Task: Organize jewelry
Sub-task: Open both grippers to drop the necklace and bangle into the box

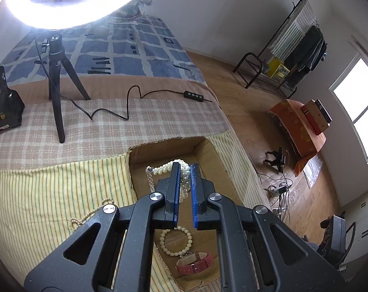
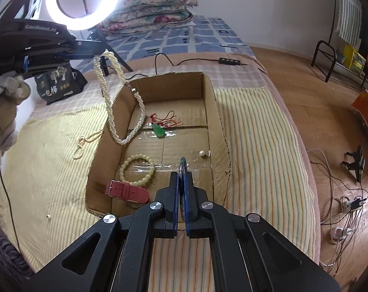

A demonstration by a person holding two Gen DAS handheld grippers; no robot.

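Cardboard box (image 2: 211,112): matt brown corrugated board, torn rough edges, glossy clear tape across floor. Pearl necklace (image 2: 115,112): lustrous cream beads. Bead bracelet (image 2: 137,168): pale, smooth, softly glossy. Watch strap (image 2: 126,191): pink-red, textured, metal buckle. Pendant (image 2: 158,130): glossy green, red cord. Bedcover (image 2: 256,146): striped woven cloth, matt. Gripper (image 2: 181,177): matt black plastic, blue ribbed pads, shiny metal pivots.

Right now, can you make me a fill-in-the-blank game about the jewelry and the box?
1. The pearl necklace hangs from the ____ gripper.
2. The pink watch lies inside the cardboard ____.
3. The bead bracelet lies right beside the pink ____.
4. The green pendant has a ____ cord.

Missing words: left; box; watch; red
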